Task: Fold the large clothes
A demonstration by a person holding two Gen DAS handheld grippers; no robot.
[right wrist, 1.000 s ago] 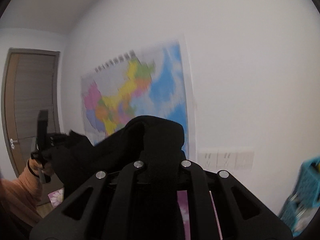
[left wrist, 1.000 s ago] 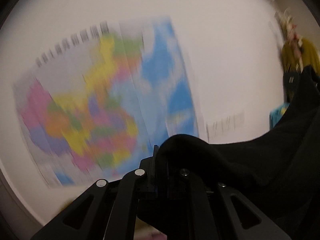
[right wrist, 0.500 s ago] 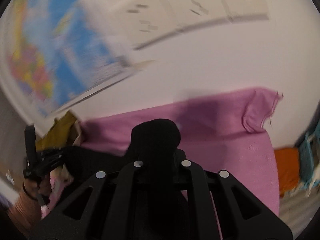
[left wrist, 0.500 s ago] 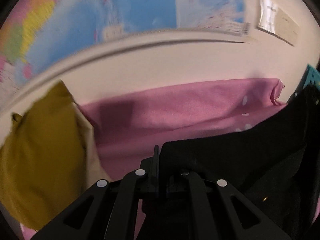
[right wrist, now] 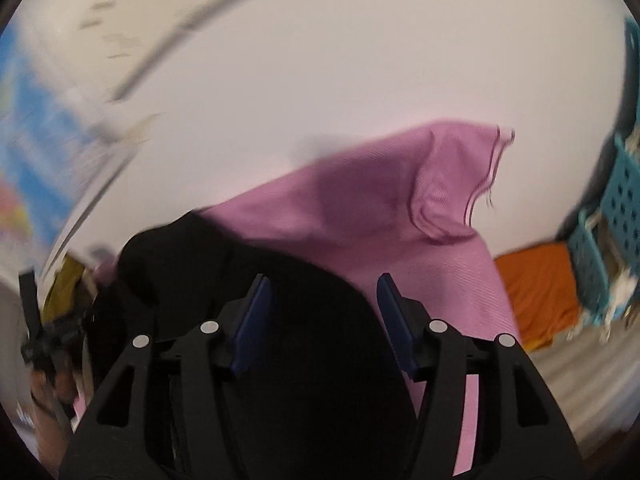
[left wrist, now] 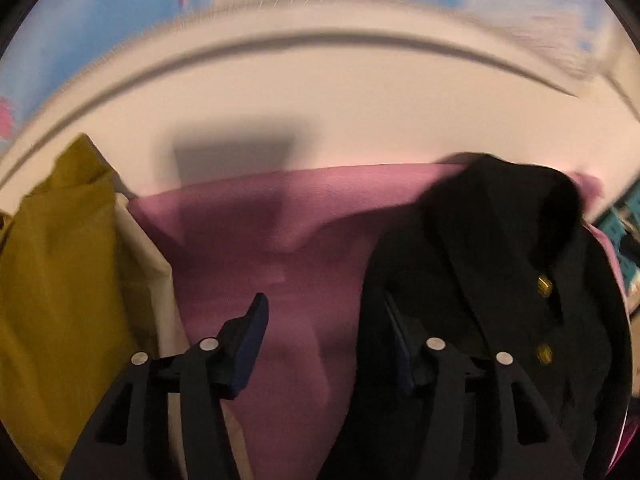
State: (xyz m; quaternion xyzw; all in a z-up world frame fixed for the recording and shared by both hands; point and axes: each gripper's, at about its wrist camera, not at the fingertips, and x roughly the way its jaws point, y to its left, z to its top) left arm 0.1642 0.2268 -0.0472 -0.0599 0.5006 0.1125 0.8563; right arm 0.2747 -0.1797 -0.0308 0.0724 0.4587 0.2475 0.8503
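Black, heavy cloth: the black jacket [left wrist: 500,280] lies in a loose heap on the pink sheet [left wrist: 288,248], a collar or lapel ridge raised at its far end, two brass buttons [left wrist: 544,286] showing down one front edge. Blurred in both views.

Left gripper [left wrist: 326,328]: jaws have just been opening and stand spread; bare pink sheet between them, the jacket's edge against the right-hand finger, no pinch.

Right gripper [right wrist: 324,304]: jaws likewise just opened, spread; black cloth bulges up between the blue pads [right wrist: 252,320], but they do not press it.

Mustard garment [left wrist: 60,300] sits beside the sheet on the left. Orange cloth [right wrist: 540,296] and teal basket [right wrist: 616,216] lie to the right.
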